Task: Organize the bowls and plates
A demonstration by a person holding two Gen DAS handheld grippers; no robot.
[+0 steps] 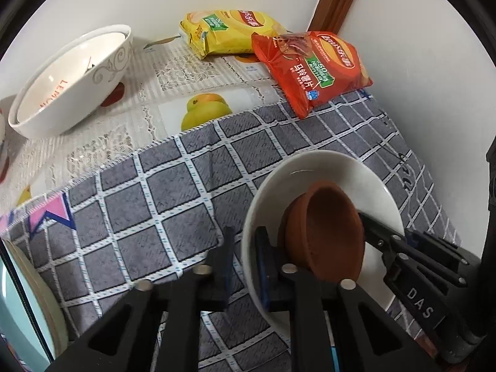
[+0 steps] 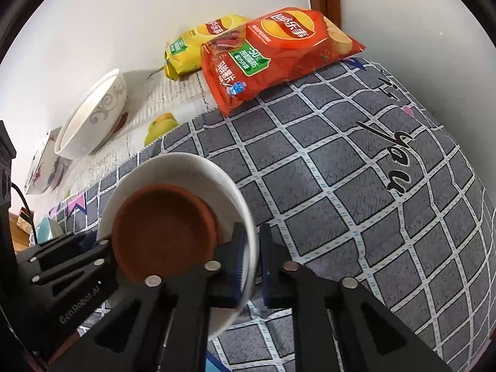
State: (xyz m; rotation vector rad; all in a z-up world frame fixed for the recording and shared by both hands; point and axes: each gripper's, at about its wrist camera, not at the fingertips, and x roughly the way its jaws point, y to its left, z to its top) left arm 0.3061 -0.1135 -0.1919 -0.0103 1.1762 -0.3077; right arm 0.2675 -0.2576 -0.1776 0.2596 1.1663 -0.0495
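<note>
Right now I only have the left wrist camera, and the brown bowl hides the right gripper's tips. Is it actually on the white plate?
Observer: Yes. The right gripper is shut on the white plate, with one finger inside the rim and one outside.
Operator: What's on the cloth past the plate on that side?
Observer: The checked cloth has black cursive lettering printed on it there.
Operator: And what's left of the big bowl?
Observer: A smaller bowl with red and blue painting sits just beyond the big white bowl.
</note>
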